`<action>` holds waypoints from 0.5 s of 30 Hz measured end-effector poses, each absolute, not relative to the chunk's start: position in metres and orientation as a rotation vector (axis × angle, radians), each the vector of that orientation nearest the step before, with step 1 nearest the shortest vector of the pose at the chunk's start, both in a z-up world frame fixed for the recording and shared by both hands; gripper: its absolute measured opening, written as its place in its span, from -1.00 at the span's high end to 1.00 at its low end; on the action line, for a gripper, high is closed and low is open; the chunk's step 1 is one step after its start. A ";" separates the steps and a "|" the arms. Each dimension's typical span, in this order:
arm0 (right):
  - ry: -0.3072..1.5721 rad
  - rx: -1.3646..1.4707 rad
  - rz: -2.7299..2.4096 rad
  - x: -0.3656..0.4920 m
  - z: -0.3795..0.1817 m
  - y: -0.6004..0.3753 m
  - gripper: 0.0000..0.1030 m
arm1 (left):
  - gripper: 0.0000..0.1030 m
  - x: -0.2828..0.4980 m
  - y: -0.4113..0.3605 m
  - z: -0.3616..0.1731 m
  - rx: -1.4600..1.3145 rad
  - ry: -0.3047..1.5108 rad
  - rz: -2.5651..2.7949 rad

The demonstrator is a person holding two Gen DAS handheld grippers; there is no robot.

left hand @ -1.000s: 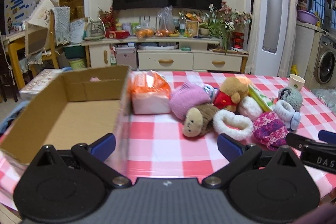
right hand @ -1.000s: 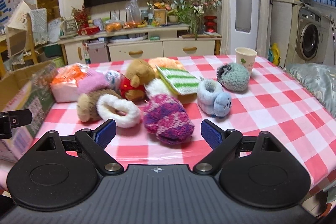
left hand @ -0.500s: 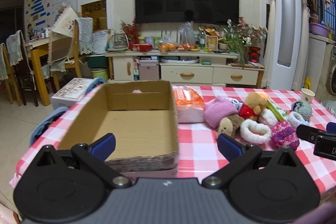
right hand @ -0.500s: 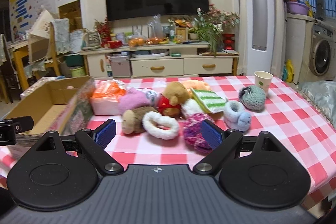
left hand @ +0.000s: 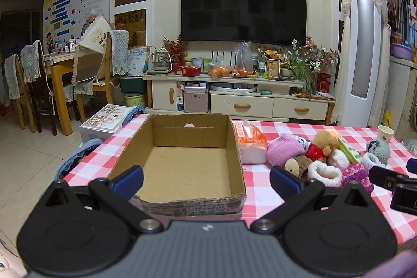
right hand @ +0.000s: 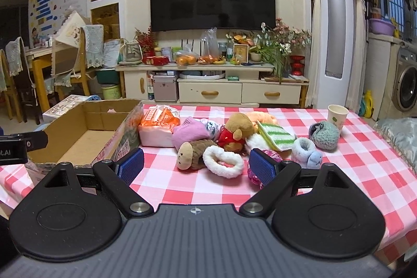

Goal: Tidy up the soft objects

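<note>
An empty cardboard box (left hand: 187, 163) (right hand: 86, 132) sits at the left of the red-checked table (right hand: 359, 168). Right of it lies a pile of soft things: a tissue pack (right hand: 159, 129), a pink hat (right hand: 189, 133), a brown monkey toy (right hand: 191, 154), a white fluffy slipper (right hand: 222, 164), a bear in red (right hand: 235, 128), a green striped cloth (right hand: 275, 133), a purple knit hat (left hand: 355, 175), a blue slipper (right hand: 306, 151) and a grey slipper (right hand: 324, 134). My left gripper (left hand: 206, 180) is open and empty before the box. My right gripper (right hand: 195, 168) is open and empty before the pile.
A paper cup (right hand: 337, 116) stands at the table's far right. A grey cushion (right hand: 401, 132) lies past the right edge. A TV cabinet (right hand: 211, 87) and TV stand behind. Chairs and a wooden table (left hand: 60, 77) stand at the left.
Both grippers have drawn back and up from the table, so the box and pile look smaller and farther. The left view now faces the box squarely. Both stay open.
</note>
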State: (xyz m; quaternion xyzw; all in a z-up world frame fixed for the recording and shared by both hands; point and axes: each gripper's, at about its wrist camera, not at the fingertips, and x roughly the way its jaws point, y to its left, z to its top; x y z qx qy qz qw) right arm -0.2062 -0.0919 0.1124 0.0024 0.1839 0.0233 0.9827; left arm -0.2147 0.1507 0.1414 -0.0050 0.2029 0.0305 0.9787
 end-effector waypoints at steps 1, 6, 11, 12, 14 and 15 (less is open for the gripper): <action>0.365 0.005 0.051 -0.207 0.113 -0.092 -1.00 | -0.99 -0.215 0.151 0.141 -0.010 0.408 0.060; 0.369 0.015 0.057 -0.206 0.113 -0.093 -1.00 | -0.99 -0.215 0.151 0.140 -0.006 0.411 0.058; 0.373 0.009 0.047 -0.204 0.110 -0.095 -1.00 | -0.99 -0.214 0.146 0.137 -0.002 0.419 0.051; 0.376 0.008 0.043 -0.203 0.110 -0.096 -1.00 | -0.99 -0.214 0.145 0.137 0.001 0.420 0.049; 0.378 0.009 0.040 -0.202 0.108 -0.098 -1.00 | -0.99 -0.212 0.142 0.135 0.008 0.425 0.040; 0.378 0.011 0.033 -0.202 0.106 -0.100 -1.00 | -0.99 -0.212 0.140 0.135 0.009 0.428 0.035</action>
